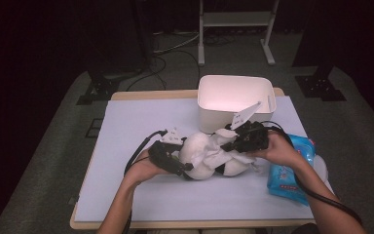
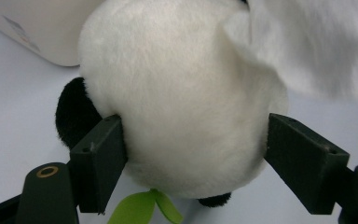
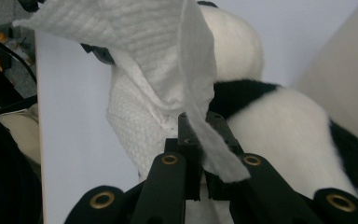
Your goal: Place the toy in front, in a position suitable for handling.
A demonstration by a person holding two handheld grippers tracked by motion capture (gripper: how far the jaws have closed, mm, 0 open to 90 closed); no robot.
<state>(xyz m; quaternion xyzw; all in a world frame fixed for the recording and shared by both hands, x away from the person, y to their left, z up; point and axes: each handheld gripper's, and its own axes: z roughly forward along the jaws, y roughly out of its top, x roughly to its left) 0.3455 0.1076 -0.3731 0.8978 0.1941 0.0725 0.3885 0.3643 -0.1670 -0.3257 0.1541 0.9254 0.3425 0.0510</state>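
A plush panda (image 1: 202, 156) lies on its side on the desk (image 1: 126, 195), a little in front of the white bin (image 1: 233, 100) that stands at the far edge, right of the middle. A white wipe (image 1: 224, 148) is draped over the panda's middle.

In the left gripper view the panda's white head (image 2: 182, 107) sits between the two black jaws, which stand wide apart and press against its fur on either side, so the left gripper (image 1: 173, 163) clasps the head. A black ear (image 2: 74, 114) shows beside one jaw, and a green leaf-shaped tag (image 2: 144, 207) hangs below the head. A corner of the wipe (image 2: 307, 42) covers the upper part of that view, and the bin's rounded corner (image 2: 37, 28) lies behind the panda.

In the right gripper view the jaws are pressed together on a fold of the wipe (image 3: 168, 60), which rises from them and spreads over the panda's black and white body (image 3: 279, 126). The right gripper (image 1: 246, 139) lies over the panda's right half in the high view, just in front of the bin's near wall.

A blue packet of wipes (image 1: 289, 168) lies near the desk's right edge, just beside the person's right hand (image 1: 277, 148). The left hand (image 1: 143, 170) holds its gripper left of the panda.
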